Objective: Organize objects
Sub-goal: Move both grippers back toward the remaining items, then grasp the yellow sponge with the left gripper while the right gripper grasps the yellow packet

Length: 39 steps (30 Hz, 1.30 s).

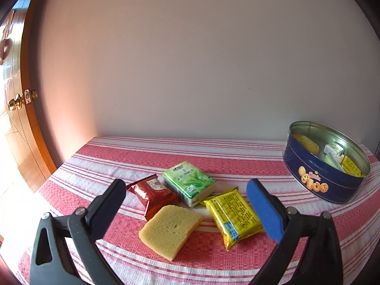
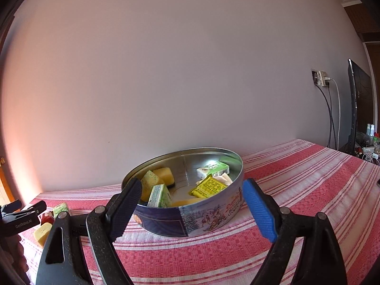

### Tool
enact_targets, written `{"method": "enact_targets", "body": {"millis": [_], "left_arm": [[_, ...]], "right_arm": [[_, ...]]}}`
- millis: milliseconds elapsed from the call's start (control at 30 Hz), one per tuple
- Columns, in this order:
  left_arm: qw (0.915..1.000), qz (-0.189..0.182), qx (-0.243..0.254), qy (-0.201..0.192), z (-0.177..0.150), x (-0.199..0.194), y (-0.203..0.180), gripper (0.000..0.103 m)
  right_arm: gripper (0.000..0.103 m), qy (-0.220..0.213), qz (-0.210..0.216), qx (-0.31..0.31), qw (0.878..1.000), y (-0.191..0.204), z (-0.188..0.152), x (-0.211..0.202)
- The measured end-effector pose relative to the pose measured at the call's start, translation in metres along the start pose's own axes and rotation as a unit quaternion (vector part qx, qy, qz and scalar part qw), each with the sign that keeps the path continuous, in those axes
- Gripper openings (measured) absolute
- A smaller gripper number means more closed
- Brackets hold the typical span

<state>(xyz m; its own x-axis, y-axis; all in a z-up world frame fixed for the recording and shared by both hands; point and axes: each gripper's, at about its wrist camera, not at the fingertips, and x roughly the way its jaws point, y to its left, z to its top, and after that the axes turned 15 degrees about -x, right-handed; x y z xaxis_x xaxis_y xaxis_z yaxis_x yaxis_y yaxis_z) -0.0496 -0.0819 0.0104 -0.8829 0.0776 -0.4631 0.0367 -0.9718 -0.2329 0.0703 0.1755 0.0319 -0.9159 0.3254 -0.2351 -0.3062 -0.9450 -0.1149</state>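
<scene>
Fingers of the left gripper [image 1: 186, 196] hang spread above the sponge slice [image 1: 170, 230]; I'd drop straight down and pinch its short sides. Right gripper [image 2: 192, 199], spread too, brackets the tin [image 2: 190, 218]

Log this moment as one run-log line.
left gripper: open above yellow sponge | right gripper: open at cookie tin | loose on tablecloth: red packet, green tissue pack, yellow packet
</scene>
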Motion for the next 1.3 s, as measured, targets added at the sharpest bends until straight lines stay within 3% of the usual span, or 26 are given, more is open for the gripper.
{"method": "enact_targets", "body": {"millis": [433, 600, 800, 933, 1067, 1167, 1300], "left_arm": [[0.9962, 0.065, -0.044, 0.038, 0.017, 0.011, 0.06, 0.103], [0.9947, 0.066, -0.051, 0.06, 0.022, 0.018, 0.076, 0.103], [0.9933, 0.081, -0.04, 0.072, 0.024, 0.027, 0.084, 0.103], [0.9946, 0.067, -0.01, 0.078, 0.022, 0.027, 0.077, 0.103], [0.9943, 0.062, 0.019, 0.085, 0.02, 0.028, 0.069, 0.103], [0.9943, 0.041, 0.014, 0.098, 0.02, 0.029, 0.068, 0.103], [0.9935, 0.034, 0.016, 0.107, 0.017, 0.032, 0.064, 0.103]], "right_arm": [[0.088, 0.04, 0.111, -0.076, 0.99, 0.099, 0.005, 0.017], [0.088, 0.096, 0.164, -0.096, 0.977, 0.142, 0.005, 0.042], [0.088, 0.172, 0.222, -0.111, 0.953, 0.19, 0.0, 0.076], [0.078, 0.21, 0.232, -0.136, 0.94, 0.221, -0.003, 0.099], [0.061, 0.275, 0.236, -0.171, 0.916, 0.245, -0.016, 0.12], [0.054, 0.267, 0.244, -0.167, 0.917, 0.242, -0.015, 0.117], [0.052, 0.269, 0.252, -0.155, 0.917, 0.232, -0.016, 0.119]]}}
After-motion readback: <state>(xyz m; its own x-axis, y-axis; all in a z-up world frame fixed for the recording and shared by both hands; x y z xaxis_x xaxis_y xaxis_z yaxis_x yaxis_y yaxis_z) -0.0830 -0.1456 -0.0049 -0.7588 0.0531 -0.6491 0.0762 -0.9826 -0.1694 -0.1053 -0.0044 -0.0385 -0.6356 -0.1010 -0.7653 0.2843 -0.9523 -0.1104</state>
